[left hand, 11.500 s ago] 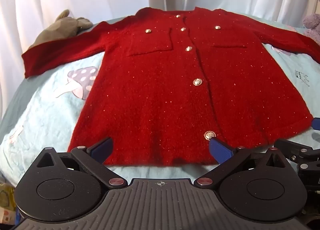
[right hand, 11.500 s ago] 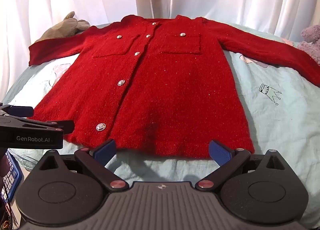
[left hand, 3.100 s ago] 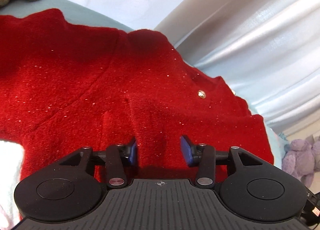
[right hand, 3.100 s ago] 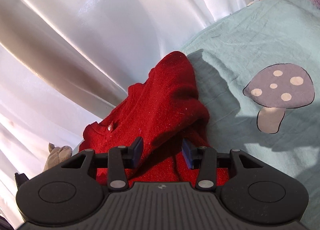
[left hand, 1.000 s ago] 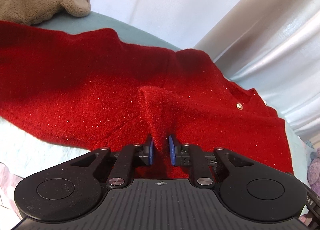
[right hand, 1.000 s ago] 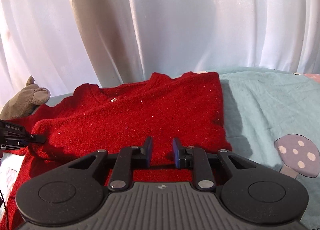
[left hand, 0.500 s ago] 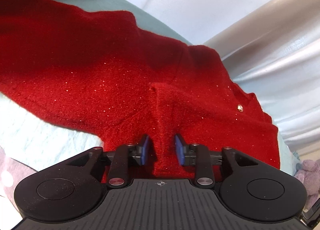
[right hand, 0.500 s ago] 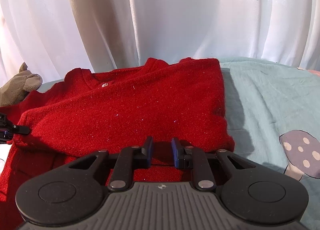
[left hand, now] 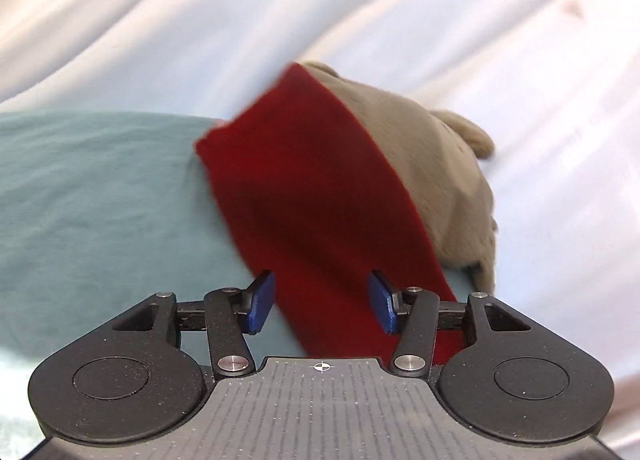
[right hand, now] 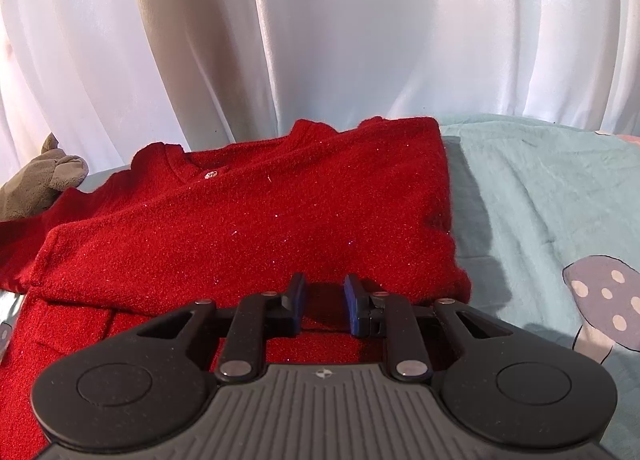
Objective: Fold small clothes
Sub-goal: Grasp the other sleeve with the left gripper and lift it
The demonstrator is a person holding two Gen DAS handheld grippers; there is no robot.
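The red knit cardigan point(right hand: 256, 228) lies on the pale teal bedsheet point(right hand: 540, 196) with its right sleeve folded across the chest. My right gripper point(right hand: 323, 300) hovers low over the folded sleeve's near edge, jaws a little apart, holding nothing. In the left wrist view the cardigan's other sleeve point(left hand: 316, 212) stretches away to its cuff. My left gripper point(left hand: 322, 300) is open, its blue pads on either side of the sleeve, not clamped on it.
A beige plush toy point(left hand: 436, 180) lies against the sleeve's far side; it also shows at the right wrist view's left edge point(right hand: 36, 184). White curtains point(right hand: 320, 40) hang behind the bed. A mushroom print point(right hand: 604, 292) marks the sheet on the right.
My left gripper has let go of the cardigan's shoulder, opened wide and swung over to the outstretched sleeve. My right gripper has opened slightly and stayed over the folded sleeve.
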